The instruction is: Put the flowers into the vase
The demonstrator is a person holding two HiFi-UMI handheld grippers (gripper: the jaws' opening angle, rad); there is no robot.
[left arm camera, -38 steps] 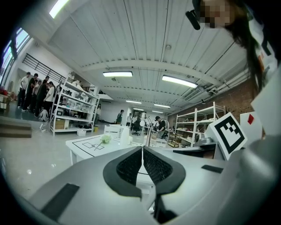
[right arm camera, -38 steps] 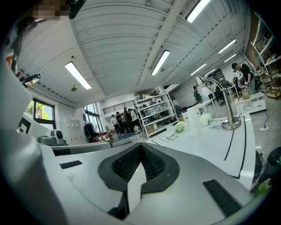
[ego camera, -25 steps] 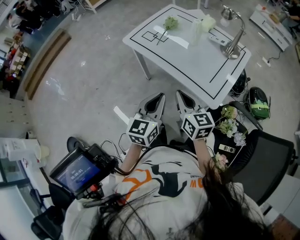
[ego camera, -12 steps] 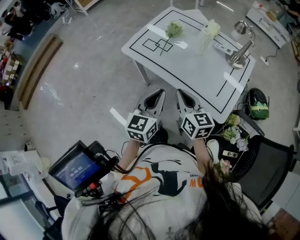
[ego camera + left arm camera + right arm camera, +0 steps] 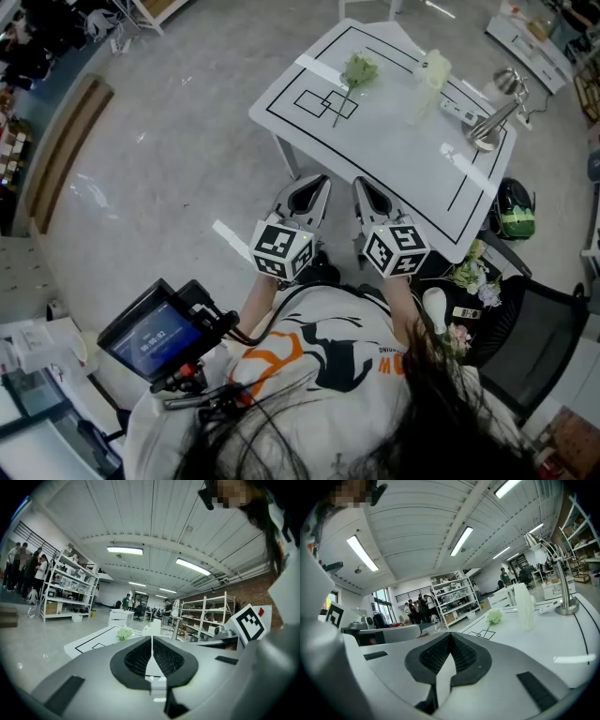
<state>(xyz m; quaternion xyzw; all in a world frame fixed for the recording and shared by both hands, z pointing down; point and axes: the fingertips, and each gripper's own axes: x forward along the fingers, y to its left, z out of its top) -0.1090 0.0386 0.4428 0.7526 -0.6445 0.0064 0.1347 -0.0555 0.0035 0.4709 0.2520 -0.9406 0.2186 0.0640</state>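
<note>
I held my left claw point(image 5: 317, 187) and right claw point(image 5: 364, 190) side by side, both clenched on nothing, by the near edge of the white rectangular table with black line markings point(image 5: 394, 159). The pale green flower on a thin stem point(image 5: 357, 69) lay on the tabletop across a small drawn square, well apart from both claws; the translucent whitish vase point(image 5: 429, 75) stood upright beside it, near a silver desk lamp point(image 5: 495, 112)

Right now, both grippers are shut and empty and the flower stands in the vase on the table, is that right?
No: the head view shows the flower lying on the table, apart from the vase. The left gripper and right gripper are shut, empty.
</note>
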